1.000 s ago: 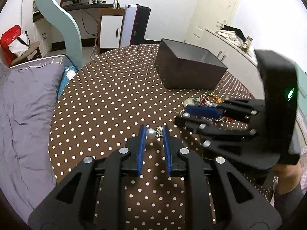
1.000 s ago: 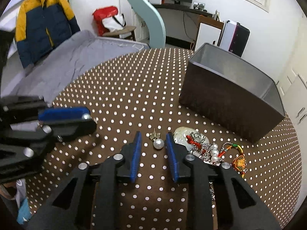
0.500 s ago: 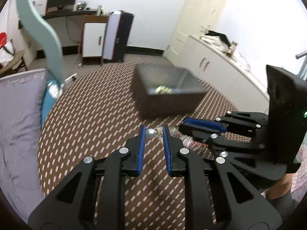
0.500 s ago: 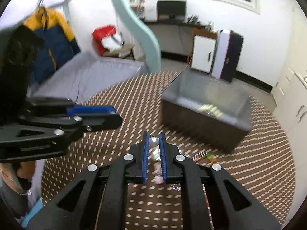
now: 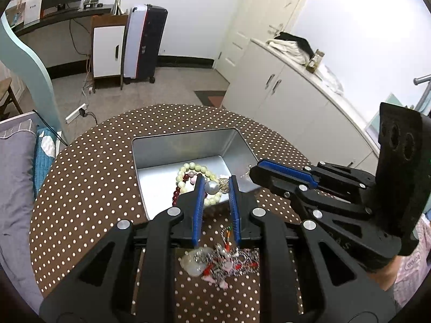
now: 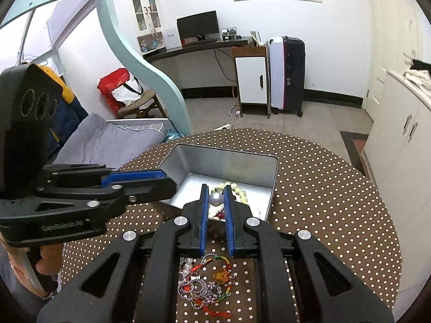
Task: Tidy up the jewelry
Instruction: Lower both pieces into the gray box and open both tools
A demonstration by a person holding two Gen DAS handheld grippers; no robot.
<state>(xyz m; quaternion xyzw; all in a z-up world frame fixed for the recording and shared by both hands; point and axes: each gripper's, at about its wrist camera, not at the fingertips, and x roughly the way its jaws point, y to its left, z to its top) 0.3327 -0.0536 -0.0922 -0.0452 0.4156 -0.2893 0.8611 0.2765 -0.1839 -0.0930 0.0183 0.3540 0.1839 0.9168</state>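
Observation:
My left gripper (image 5: 215, 185) is shut on a pearl earring (image 5: 212, 187) with a gold clasp and holds it over the near end of an open silver tin box (image 5: 167, 145). My right gripper (image 6: 215, 196) is shut on a second pearl earring (image 6: 216, 198) over the same box (image 6: 242, 156). Inside the box lie a pale green bead bracelet (image 5: 188, 167) and dark red beads (image 5: 176, 195). A pile of chains, red cords and a pale pendant (image 5: 223, 263) lies on the tablecloth under both grippers; in the right wrist view it shows below the fingers (image 6: 207, 282).
The round table (image 5: 89, 177) has a brown cloth with white dots. A grey bed (image 6: 107, 137) lies to the left of it. White cabinets (image 5: 296, 102) stand to the right. A suitcase (image 6: 287, 72) and a small cabinet stand by the far wall.
Both grippers have risen from the tablecloth, each with a pearl earring, and moved forward over the open box. The right gripper closed on its earring during this time.

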